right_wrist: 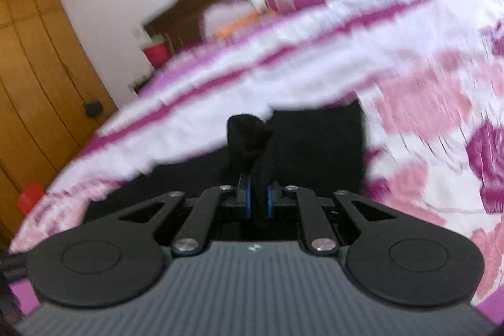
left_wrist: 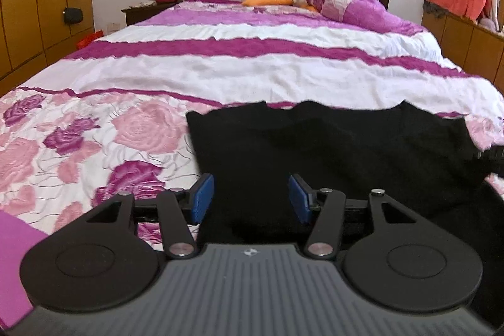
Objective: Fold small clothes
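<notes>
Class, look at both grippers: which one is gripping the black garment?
The right gripper: its blue pads pinch a bunch of the black garment. The left gripper hangs open, gripping nothing.

Both hand-held units were of identical build. The left gripper (left_wrist: 251,197) had a grey housing with fine lengthwise ribbing and a small pale emblem at its front edge. Two large matte black round discs, each with a raised circular ring, flanked the housing. Black linkage arms with triangular cut-outs ran forward from them, pinned by silver round-headed screws at both ends. The fingers (left_wrist: 201,199) were black with blue ribbed pads on the inner faces. The right gripper (right_wrist: 258,200) showed the same grey ribbed housing, emblem, black discs, cut-out arms and silver screws; its blue pads appeared only as thin edges.
</notes>
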Motion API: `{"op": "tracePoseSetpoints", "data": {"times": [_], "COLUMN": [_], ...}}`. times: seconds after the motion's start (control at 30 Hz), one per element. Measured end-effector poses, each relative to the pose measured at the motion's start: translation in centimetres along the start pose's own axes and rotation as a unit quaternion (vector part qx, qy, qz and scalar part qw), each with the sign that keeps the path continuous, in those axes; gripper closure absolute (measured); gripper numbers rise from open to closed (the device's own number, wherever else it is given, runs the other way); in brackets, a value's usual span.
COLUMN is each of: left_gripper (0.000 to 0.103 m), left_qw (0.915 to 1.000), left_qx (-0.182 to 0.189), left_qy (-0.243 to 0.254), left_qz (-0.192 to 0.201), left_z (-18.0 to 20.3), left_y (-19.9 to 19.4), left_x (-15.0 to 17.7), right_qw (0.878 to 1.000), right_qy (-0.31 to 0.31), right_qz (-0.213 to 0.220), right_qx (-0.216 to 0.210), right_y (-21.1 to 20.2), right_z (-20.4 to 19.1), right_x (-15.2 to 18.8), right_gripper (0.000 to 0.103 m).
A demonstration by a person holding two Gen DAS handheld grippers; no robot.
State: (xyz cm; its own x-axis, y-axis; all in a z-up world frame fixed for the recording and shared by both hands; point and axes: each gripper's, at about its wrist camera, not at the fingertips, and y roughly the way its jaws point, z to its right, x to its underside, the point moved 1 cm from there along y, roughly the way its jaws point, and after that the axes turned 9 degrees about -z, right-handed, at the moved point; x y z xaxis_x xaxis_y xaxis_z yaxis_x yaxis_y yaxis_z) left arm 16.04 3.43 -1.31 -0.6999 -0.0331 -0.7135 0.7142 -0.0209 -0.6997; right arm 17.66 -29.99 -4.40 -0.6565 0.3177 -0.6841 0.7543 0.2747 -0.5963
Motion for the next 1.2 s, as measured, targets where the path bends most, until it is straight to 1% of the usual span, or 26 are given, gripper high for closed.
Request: {"op": "tracePoseSetpoints", "data": {"times": [0.03, 0.07, 0.13, 0.17, 0.2, 0.23, 0.27, 0.3, 0.37, 0.43, 0.5, 0.53, 0.57, 0.6, 0.63, 0.67, 0.73, 0.77, 0.8, 0.87, 0.9, 0.93, 1.0, 1.07, 1.2], "left_gripper": [0.044, 0.044, 0.044, 0.044, 0.044, 0.044, 0.044, 0.044, 0.044, 0.044, 0.044, 0.044, 0.044, 0.044, 0.044, 0.045, 0.045, 0.045, 0.045, 0.045, 0.045, 0.045, 0.044, 0.044, 0.044], "left_qw": [1.0000, 1.0000, 0.9999, 0.9999, 0.9999, 0.9999, 0.9999, 0.9999, 0.9999, 0.9999, 0.9999, 0.9999, 0.9999, 0.9997, 0.9996, 0.9993, 0.9990, 0.9990, 0.9989, 0.9986, 0.9984, 0.9979, 0.9972, 0.9972, 0.9974], "left_qx": [-0.002, -0.004, -0.005, -0.004, -0.002, 0.000, 0.001, 0.002, 0.003, 0.004, 0.006, 0.004, 0.000, -0.006, -0.010, -0.012, -0.011, -0.012, -0.018, -0.033, -0.042, -0.055, -0.068, -0.065, -0.060], "left_qy": [0.001, 0.002, 0.000, -0.002, -0.004, -0.007, -0.010, -0.011, -0.012, -0.013, -0.012, -0.009, -0.005, 0.001, 0.004, 0.005, 0.002, -0.001, -0.003, -0.013, -0.017, -0.017, -0.014, -0.021, -0.023], "left_qz": [-0.004, -0.006, -0.009, -0.009, -0.009, -0.009, -0.009, -0.008, -0.005, -0.002, 0.004, 0.010, 0.015, 0.022, 0.027, 0.034, 0.043, 0.044, 0.042, 0.038, 0.034, 0.029, 0.027, 0.031, 0.032], "left_z": [0.2, 0.2, 0.0, -0.1, -0.2, -0.2, -0.2, -0.3, -0.2, 0.1, 0.3, 0.4, 0.6, 0.9, 1.0, 1.1, 1.2, 1.2, 1.2, 1.0, 0.9, 0.8, 0.6, 0.2, -0.2], "left_y": [0.5, 0.9, 1.4, 1.6, 1.8, 2.0, 2.1, 2.2, 2.4, 2.6, 2.8, 2.9, 3.0, 3.0, 3.1, 3.3, 3.7, 4.0, 4.6, 5.9, 6.7, 7.6, 8.8, 9.2, 9.5], "left_x": [-0.1, -0.1, -0.3, -0.5, -0.6, -0.8, -1.0, -1.2, -1.5, -1.8, -1.9, -1.9, -2.0, -2.0, -2.0, -2.0, -2.1, -2.1, -2.2, -2.3, -2.2, -2.1, -1.7, -1.4, -1.3], "right_qw": [1.000, 0.999, 1.000, 1.000, 1.000, 1.000, 1.000, 1.000, 1.000, 0.999, 0.999, 0.999, 0.999, 0.999, 0.999, 0.999, 0.999, 0.997, 0.995, 0.992, 0.991, 0.991, 0.994, 0.996, 0.996], "right_qy": [0.006, 0.010, 0.009, 0.006, 0.005, 0.004, 0.002, -0.002, -0.022, -0.034, -0.030, -0.027, -0.026, -0.027, -0.026, -0.025, -0.046, -0.059, -0.067, -0.081, -0.086, -0.089, -0.079, -0.064, -0.060], "right_qz": [-0.015, -0.029, -0.028, -0.024, -0.019, -0.011, 0.000, 0.009, 0.016, 0.012, 0.007, 0.003, -0.007, -0.020, -0.028, -0.024, 0.023, 0.052, 0.068, 0.088, 0.088, 0.080, 0.045, 0.021, 0.015], "right_qx": [0.009, 0.008, -0.002, -0.003, -0.002, -0.002, -0.004, -0.006, -0.005, 0.014, 0.026, 0.027, 0.020, 0.005, -0.012, -0.016, -0.015, -0.004, 0.007, 0.039, 0.056, 0.064, 0.067, 0.065, 0.068], "right_y": [0.7, 1.3, 1.4, 1.2, 0.9, 0.5, 0.3, -0.1, 0.2, 1.0, 1.7, 2.3, 2.8, 3.2, 3.4, 3.2, 1.7, 0.8, 0.4, 0.6, 1.1, 1.7, 3.5, 5.0, 5.5], "right_z": [0.5, 1.2, 1.8, 1.9, 1.8, 1.7, 1.5, 1.4, 1.0, 0.7, 1.1, 1.3, 1.5, 1.7, 1.8, 1.6, 1.0, 0.6, 0.4, 0.3, 0.4, 0.6, 1.6, 2.6, 2.6], "right_x": [0.2, 0.3, 0.6, 0.6, 0.4, 0.3, 0.2, 0.0, -0.7, -1.3, -1.8, -1.9, -2.0, -2.0, -2.1, -2.2, -2.3, -2.3, -2.5, -2.8, -3.0, -3.0, -2.8, -2.4, -2.5], "right_gripper": [0.087, 0.084, 0.082, 0.074, 0.061, 0.054, 0.043, 0.042, 0.042, 0.042, 0.042, 0.043, 0.050, 0.081, 0.093, 0.093, 0.093, 0.093, 0.093, 0.093, 0.093, 0.093, 0.093, 0.093, 0.093]}}
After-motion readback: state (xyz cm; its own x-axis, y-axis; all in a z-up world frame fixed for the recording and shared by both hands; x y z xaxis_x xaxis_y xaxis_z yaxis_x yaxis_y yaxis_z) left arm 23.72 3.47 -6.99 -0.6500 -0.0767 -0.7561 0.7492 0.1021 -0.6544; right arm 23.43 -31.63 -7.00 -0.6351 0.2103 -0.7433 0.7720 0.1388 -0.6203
